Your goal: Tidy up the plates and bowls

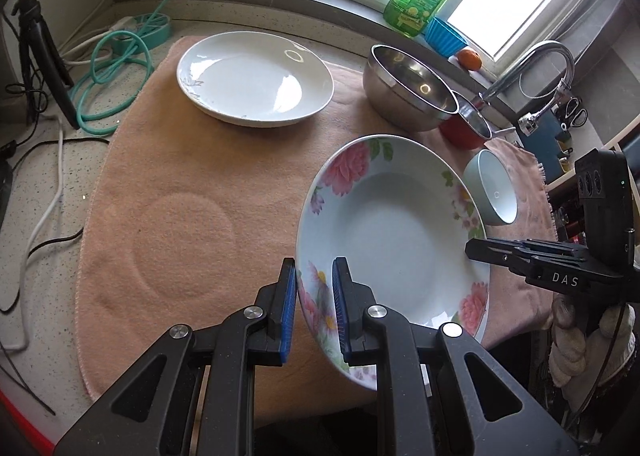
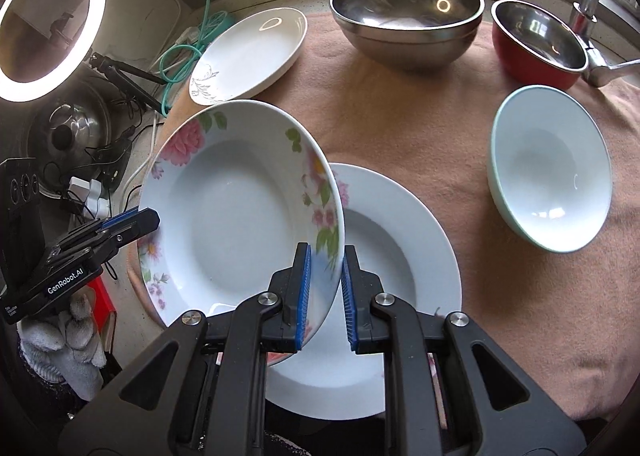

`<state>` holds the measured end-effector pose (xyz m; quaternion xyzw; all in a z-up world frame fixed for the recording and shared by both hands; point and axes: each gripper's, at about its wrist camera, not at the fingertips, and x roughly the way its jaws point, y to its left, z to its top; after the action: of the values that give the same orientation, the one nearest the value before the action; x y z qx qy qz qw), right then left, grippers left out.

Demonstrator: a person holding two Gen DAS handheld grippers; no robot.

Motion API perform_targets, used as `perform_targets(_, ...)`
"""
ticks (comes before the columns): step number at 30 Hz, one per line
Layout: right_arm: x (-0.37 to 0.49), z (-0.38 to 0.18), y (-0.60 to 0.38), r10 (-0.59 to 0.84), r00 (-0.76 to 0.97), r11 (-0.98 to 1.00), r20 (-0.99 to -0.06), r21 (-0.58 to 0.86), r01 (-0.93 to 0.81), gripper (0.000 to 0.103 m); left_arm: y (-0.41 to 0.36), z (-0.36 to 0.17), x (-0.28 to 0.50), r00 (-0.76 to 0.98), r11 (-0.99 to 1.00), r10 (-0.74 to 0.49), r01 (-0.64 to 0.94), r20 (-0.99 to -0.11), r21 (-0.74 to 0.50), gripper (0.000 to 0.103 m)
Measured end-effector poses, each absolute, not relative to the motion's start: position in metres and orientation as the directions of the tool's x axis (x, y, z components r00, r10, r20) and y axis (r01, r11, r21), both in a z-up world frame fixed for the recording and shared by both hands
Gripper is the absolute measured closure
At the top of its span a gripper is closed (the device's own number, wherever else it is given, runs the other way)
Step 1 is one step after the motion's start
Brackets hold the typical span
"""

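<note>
Both grippers are gripping the floral plate (image 1: 394,216) by opposite sides of its rim, holding it tilted above the pink cloth (image 1: 192,176) that is covering the desk. The left gripper (image 1: 314,308) is pinching the near rim between its blue-padded fingers (image 1: 289,308), one pad under the plate and one over it. The right gripper (image 2: 325,292) is doing the same on the far side, its fingers (image 2: 304,292) clenched on the rim over the flower print.

In the right wrist view, a plain white plate (image 2: 400,248) is lying flat on the cloth directly beneath the lifted floral plate (image 2: 240,212), near the front edge of the desk. A pale blue bowl (image 2: 550,168) is sitting to its right, well apart. Toward the back edge, a large steel bowl (image 2: 406,12) is standing beside a red bowl (image 2: 536,44) with a steel lining, and a white plate with a grey sprig pattern (image 2: 250,54) is resting at the back left of the cloth.
</note>
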<state>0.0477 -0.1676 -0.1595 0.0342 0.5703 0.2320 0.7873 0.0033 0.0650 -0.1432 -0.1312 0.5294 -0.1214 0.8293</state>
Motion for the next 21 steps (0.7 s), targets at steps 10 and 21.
perform_targets(10,0.033,-0.18,-0.207,0.383,0.211,0.911,-0.899,0.329,-0.25,0.088,0.029,-0.16,-0.001,0.342,0.935,-0.354,0.119,-0.871,-0.333,0.087)
perform_targets(21,0.026,-0.191,-0.218,0.364,0.192,0.92,-0.911,0.32,-0.229,0.088,0.013,-0.167,-0.003,0.316,0.944,-0.328,0.149,-0.89,-0.294,0.087)
